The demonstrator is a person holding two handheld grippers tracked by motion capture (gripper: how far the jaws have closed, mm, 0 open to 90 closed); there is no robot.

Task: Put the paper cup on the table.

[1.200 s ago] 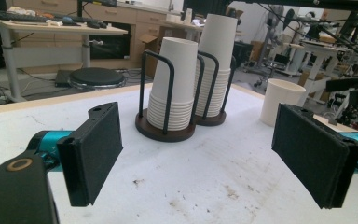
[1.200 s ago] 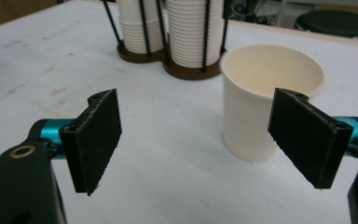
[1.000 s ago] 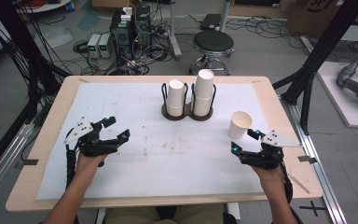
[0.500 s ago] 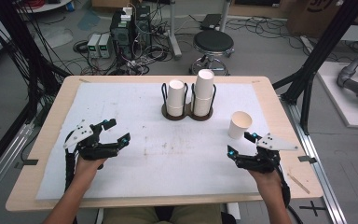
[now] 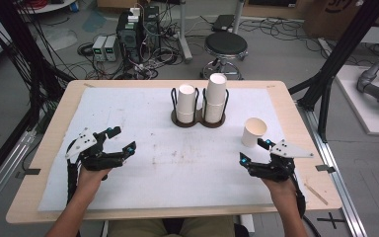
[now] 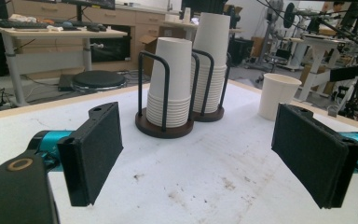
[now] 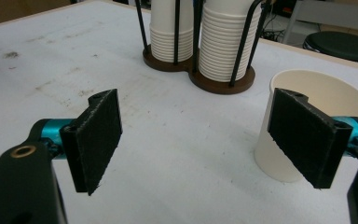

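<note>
The loose paper cup stands upright on the counter, at about four o'clock from the cup rack and just beyond the right gripper. It looks light and thin-walled and would likely crush, so it should be pinched gently at mid-wall. Both the right gripper and the left gripper have their fingers spread, holding nothing. I can make out no readable print or brand on the cup.
</note>
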